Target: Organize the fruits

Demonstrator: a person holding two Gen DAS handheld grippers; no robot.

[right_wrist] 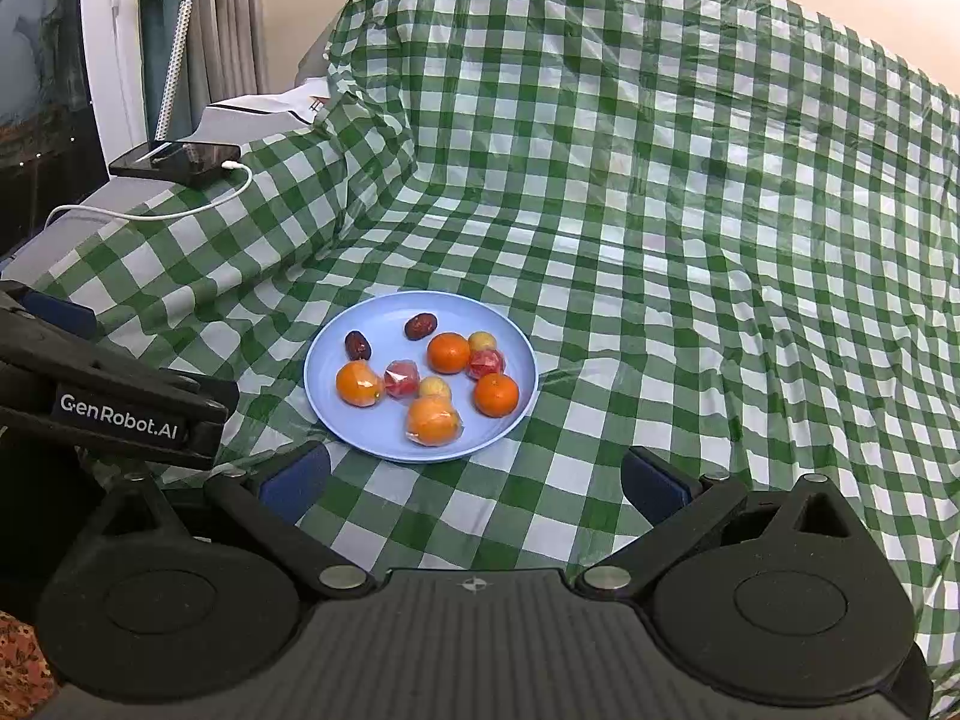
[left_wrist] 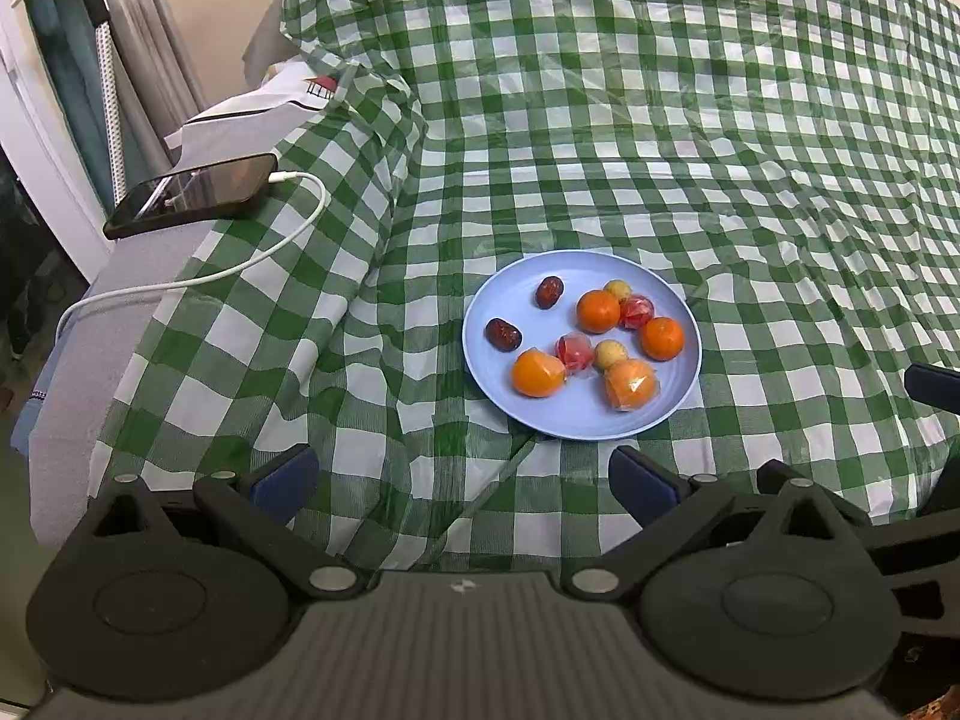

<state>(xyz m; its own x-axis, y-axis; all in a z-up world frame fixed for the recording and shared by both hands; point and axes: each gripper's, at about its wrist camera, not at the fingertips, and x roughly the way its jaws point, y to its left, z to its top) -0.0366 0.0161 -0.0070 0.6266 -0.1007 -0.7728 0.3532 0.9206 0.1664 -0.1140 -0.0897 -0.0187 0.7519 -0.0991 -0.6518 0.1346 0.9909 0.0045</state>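
Note:
A light blue plate (left_wrist: 600, 423) (right_wrist: 372, 441) lies on the green checked cloth and holds several fruits: oranges (left_wrist: 598, 311) (right_wrist: 448, 353), two of them in clear wrap (left_wrist: 630, 384) (right_wrist: 433, 420), two dark red dates (left_wrist: 503, 334) (right_wrist: 358, 345), two red wrapped fruits (left_wrist: 573, 351) (right_wrist: 401, 378) and two small yellow ones (left_wrist: 610, 354) (right_wrist: 434, 388). My left gripper (left_wrist: 462, 477) is open, just short of the plate's near edge, with nothing between its fingers. My right gripper (right_wrist: 474, 480) is open too, below the plate and empty.
A black phone (left_wrist: 192, 195) (right_wrist: 177, 162) on a white charging cable (left_wrist: 198, 279) (right_wrist: 180, 213) rests at the cloth's left edge. The left gripper's body (right_wrist: 120, 414) fills the right wrist view's left side. Bare cloth (left_wrist: 720, 150) spreads behind and right of the plate.

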